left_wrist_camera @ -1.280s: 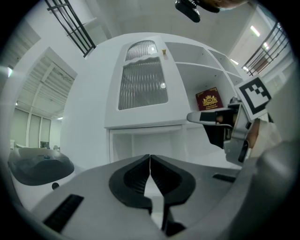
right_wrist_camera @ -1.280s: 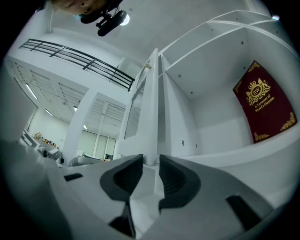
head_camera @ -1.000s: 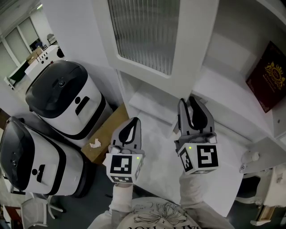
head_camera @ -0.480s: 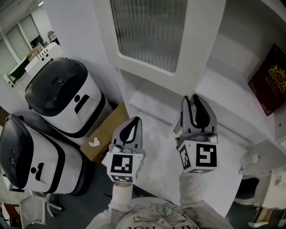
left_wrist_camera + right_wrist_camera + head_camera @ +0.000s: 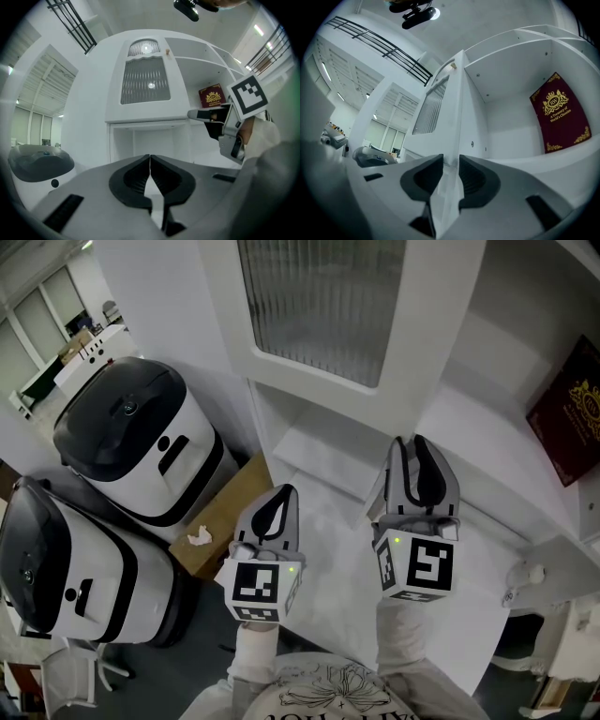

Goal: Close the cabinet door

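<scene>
The cabinet door [image 5: 319,306], white with a ribbed glass panel, was seen standing well open, swung out from the cabinet [image 5: 478,343] with its lower edge above the counter surface. Against the view of a second before, the door's free edge had been carried a little to the right, more than the red book [image 5: 567,427] on the shelf behind it had shifted. From this it was judged that the door had been started on its swing toward the opening, though only by a small part of the arc.

The door's bottom edge was clamped between the jaws of the right gripper [image 5: 412,444], the white panel being seen pinched edge-on between the two pads in the right gripper view. That gripper had been moved rightward together with the door, so the hold was judged to be firm.

The left gripper [image 5: 284,491] was held low and to the left with its jaws pressed together on nothing, apart from the door and hardly moved.

Further out, two black-topped white appliances [image 5: 131,437] and a cardboard box [image 5: 225,521] were seen on the floor to the left, clear of the door's path.
</scene>
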A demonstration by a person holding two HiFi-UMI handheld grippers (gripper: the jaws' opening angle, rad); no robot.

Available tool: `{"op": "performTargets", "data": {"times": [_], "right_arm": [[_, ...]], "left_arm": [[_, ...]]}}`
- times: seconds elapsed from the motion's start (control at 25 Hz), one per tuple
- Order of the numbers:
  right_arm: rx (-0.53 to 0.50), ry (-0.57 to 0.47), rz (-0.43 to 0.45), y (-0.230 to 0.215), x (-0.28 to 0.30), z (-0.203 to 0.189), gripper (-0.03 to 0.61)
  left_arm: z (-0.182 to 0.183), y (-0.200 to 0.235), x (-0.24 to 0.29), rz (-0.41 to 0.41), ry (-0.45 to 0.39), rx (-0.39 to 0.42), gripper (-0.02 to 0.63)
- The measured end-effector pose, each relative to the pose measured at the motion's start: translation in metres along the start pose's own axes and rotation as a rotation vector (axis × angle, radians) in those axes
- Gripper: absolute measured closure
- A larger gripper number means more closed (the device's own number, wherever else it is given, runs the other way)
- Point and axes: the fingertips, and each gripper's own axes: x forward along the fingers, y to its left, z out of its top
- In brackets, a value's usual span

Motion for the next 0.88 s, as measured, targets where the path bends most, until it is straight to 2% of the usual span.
{"op": "performTargets", "data": {"times": [0.24,0.64,0.88], "right_arm": [[-0.027,0.001,-0.056,0.0,0.0,0.0,0.477],[0.007,0.0,-0.086,0.001,-0.001,0.0,0.469],[0.04,-0.046,-0.132,0.005,-0.019,0.01,0.48]], "left_arm": [[0.001,0.005,-0.001,0.004,-0.006,0.003,0.609],[0.01,0.015,-0.012,0.007,-0.035,0.001,0.609],[0.025,0.022,-0.023,0.001,-0.082,0.003,0.609]]}}
